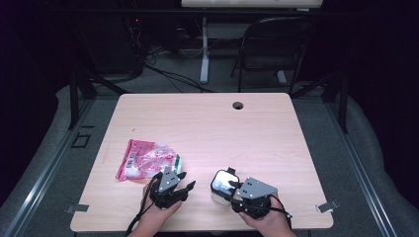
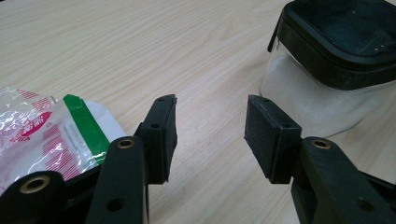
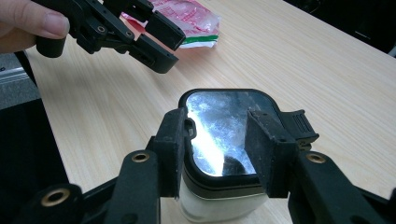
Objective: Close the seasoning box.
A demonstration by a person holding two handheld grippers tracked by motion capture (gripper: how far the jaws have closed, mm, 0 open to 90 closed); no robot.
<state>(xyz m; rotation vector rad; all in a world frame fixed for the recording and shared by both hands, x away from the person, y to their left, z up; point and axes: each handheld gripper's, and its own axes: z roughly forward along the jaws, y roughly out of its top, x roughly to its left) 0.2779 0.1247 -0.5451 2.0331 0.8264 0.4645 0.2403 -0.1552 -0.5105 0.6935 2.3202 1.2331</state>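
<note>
In the high view both forearms come in from the six o'clock edge of the table point(image 1: 207, 123). The left gripper point(image 1: 184, 183) sits in the left hand point(image 1: 157, 213), its jaws pointing toward two o'clock and standing apart over bare wood. At ten o'clock from it, just beside it, lies a crumpled red-and-clear plastic bag point(image 1: 147, 160) with a green stripe at its near end. The right gripper point(image 1: 235, 186), held in the right hand point(image 1: 269, 221), points toward ten o'clock at a small clear container point(image 1: 223, 185) with a black-rimmed lid, which stands on the table between the two grippers.

In the left gripper view the jaws are spread with nothing between the pads point(image 2: 163, 135); only the tabletop point(image 2: 187, 56) shows in the gap. The plastic bag point(image 2: 46, 135) lies at nine o'clock, touching the table beside the left jaw. The container point(image 2: 317, 93) stands at two o'clock, its walls frosted and cloudy; what it holds cannot be made out.

In the right gripper view the right gripper point(image 3: 215, 140) has its jaws on either side of the container point(image 3: 224, 135), near the lid's edges. Whether the pads press on it cannot be told. The lid's shiny centre reflects light. At eleven o'clock hangs the left gripper point(image 3: 163, 44), jaws parted, a thumb point(image 3: 32, 23) on its body, with the plastic bag point(image 3: 191, 18) beyond it at twelve o'clock.
</note>
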